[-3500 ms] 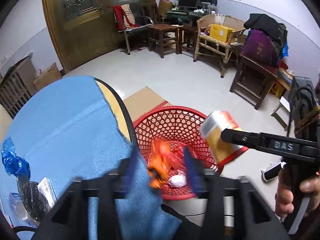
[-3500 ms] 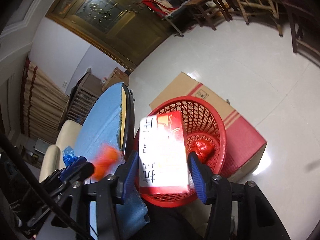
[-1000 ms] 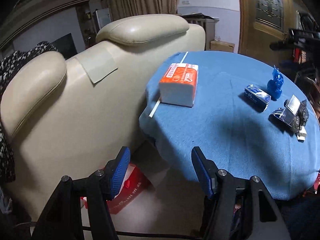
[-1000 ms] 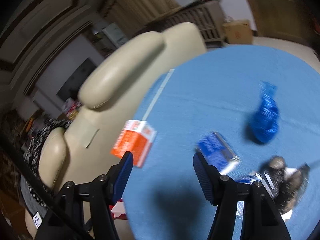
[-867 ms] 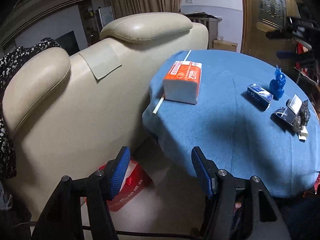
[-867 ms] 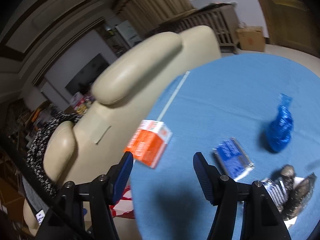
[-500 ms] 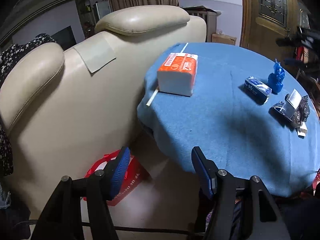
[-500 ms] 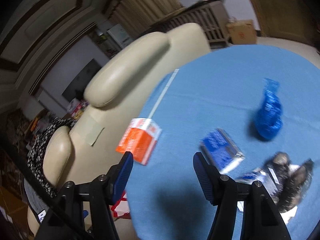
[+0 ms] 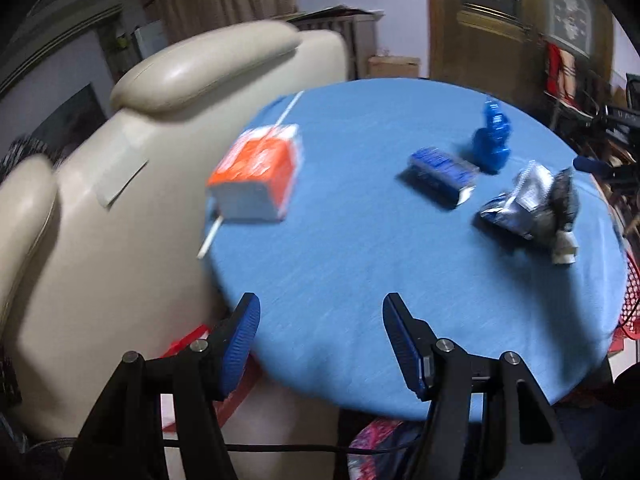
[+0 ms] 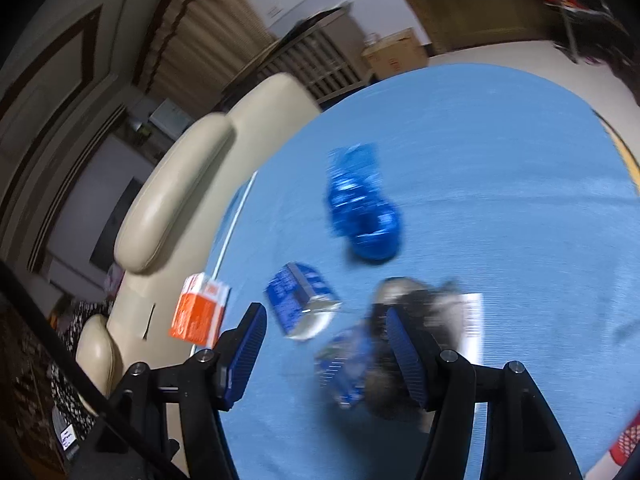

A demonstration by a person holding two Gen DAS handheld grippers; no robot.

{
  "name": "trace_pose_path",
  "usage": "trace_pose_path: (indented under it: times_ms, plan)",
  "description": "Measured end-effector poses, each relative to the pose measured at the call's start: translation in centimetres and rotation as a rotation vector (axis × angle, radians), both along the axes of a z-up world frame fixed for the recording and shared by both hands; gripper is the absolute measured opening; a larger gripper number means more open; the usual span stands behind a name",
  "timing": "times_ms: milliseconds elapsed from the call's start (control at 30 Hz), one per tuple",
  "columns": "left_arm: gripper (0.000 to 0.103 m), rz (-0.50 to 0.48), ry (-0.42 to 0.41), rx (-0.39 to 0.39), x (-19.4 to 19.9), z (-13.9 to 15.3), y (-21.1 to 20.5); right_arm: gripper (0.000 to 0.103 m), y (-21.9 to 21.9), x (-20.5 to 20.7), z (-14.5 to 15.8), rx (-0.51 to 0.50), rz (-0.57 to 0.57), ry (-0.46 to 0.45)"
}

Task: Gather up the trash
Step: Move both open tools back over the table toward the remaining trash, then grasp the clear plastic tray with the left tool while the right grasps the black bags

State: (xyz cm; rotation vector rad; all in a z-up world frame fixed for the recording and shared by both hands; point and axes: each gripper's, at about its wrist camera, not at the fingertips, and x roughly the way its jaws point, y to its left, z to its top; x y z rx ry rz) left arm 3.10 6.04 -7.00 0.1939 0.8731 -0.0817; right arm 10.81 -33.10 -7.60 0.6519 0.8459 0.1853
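Blue-clothed table (image 9: 360, 248) bearing the trash, largest first: orange carton (image 9: 256, 176), likely light and stiff, long axis toward the armchair (image 9: 120, 168), best taken across its flat sides. Then crumpled foil wrappers (image 10: 384, 360), soft, crushable. Then blue box (image 10: 300, 300), lying askew. Left gripper (image 9: 320, 344) and right gripper (image 10: 324, 352) both spread, empty.

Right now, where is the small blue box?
The small blue box lies on the blue tablecloth, right of centre in the left wrist view, between the orange tissue pack and the crumpled blue bag, just left of the foil wrapper pile.
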Motion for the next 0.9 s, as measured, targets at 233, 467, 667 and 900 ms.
trace_pose_path:
  times_ms: [233,467,667,900]
  plan:
    - [0.069,-0.117,-0.055,-0.051,3.5,2.1,-6.0,0.066,-6.8,-4.7,0.3,0.016,-0.129,-0.023]
    - [0.069,-0.264,-0.013,-0.068,6.7,1.0,-13.6,0.066,-11.7,-9.2,-0.8,0.033,-0.238,-0.002]
    - [0.073,-0.387,0.059,-0.076,8.1,-1.4,-18.7,0.066,-13.3,-11.2,-1.8,0.047,-0.275,0.023]
    - [0.068,-0.426,0.133,-0.087,10.3,-4.8,-19.3,0.066,-11.9,-10.5,-2.1,0.031,-0.226,0.042]
